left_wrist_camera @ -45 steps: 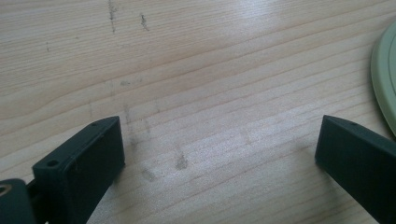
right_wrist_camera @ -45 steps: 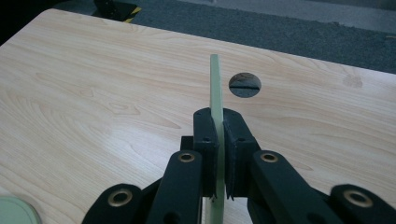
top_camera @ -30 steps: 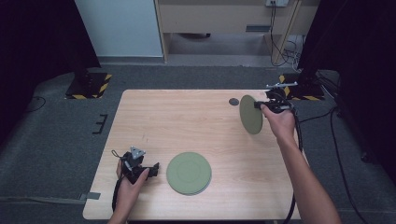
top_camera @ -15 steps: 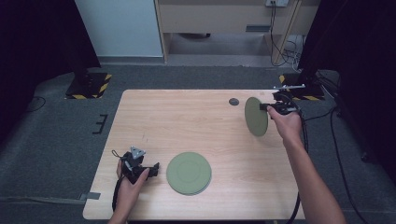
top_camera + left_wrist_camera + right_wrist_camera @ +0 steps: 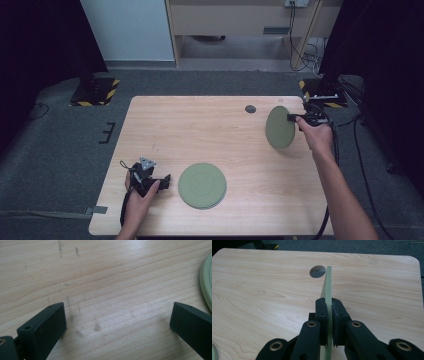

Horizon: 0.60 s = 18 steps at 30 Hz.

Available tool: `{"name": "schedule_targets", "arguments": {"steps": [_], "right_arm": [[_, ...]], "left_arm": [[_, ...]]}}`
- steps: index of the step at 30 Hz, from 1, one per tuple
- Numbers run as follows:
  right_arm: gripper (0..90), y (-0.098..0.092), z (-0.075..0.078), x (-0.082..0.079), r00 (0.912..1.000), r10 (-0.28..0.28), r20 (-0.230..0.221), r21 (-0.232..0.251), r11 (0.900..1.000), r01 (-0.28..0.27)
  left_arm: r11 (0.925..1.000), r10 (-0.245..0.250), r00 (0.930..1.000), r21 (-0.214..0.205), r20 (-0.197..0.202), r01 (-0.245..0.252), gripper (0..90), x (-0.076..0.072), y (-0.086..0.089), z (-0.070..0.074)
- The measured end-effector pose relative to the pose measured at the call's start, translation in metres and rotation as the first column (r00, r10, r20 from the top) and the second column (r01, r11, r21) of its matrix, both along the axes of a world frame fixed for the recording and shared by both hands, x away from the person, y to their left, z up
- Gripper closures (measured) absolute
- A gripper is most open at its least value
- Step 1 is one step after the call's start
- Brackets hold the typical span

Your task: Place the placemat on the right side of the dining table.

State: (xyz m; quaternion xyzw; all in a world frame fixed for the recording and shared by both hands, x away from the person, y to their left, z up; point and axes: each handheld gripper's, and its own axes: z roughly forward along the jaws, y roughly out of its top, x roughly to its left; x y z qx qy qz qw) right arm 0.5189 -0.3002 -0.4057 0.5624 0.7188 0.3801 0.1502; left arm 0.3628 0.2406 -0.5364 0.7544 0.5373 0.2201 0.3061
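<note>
The left tongs (image 5: 161,181) rest low over the pale wooden counter (image 5: 200,135) near its front left corner, held by the person's left hand (image 5: 137,192), and their two black jaws stand wide apart with nothing but bare wood between them. Just to the right of these tongs lies a flat round pale green plate (image 5: 202,185), close to the jaw tips but not touching them; in the left gripper view its rim (image 5: 206,277) is at the right edge, beyond the right jaw. Well apart from it, further right and toward the back of the counter, the right tongs (image 5: 291,118) are clamped on the edge of a second round pale green plate (image 5: 280,127), which stands on its edge, lifted above the counter. In the right gripper view this thin plate (image 5: 327,287) rises upright between the two pressed jaws. Just beyond its top edge, a small round dark hole (image 5: 317,271) is in the counter. The person's right hand (image 5: 316,135) holds these tongs.
</note>
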Motion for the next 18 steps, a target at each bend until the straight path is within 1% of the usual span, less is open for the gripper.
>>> {"name": "schedule_targets", "arguments": {"steps": [3,8,10,18], "right_arm": [[85.8,-0.008,-0.004,0.000,1.0000,-0.006,0.000,0.004,1.0000,0.006],[85.8,-0.026,-0.013,0.001,0.9991,-0.038,-0.020,0.033,0.9987,0.039],[85.8,-0.032,-0.017,0.001,0.9987,-0.045,-0.022,0.037,0.9983,0.046],[85.7,-0.046,-0.029,0.003,0.9979,-0.054,-0.036,0.046,0.9974,0.055]], "left_arm": [[1.0000,0.000,1.0000,0.000,0.000,0.000,0.0,0.000,0.000,0.000],[1.0000,-0.001,1.0000,-0.001,0.000,0.001,0.0,0.000,0.000,0.000],[1.0000,0.000,1.0000,-0.001,0.000,0.000,0.0,0.000,0.000,0.000],[1.0000,0.000,1.0000,-0.001,-0.001,0.000,0.0,0.000,0.000,0.000]]}}
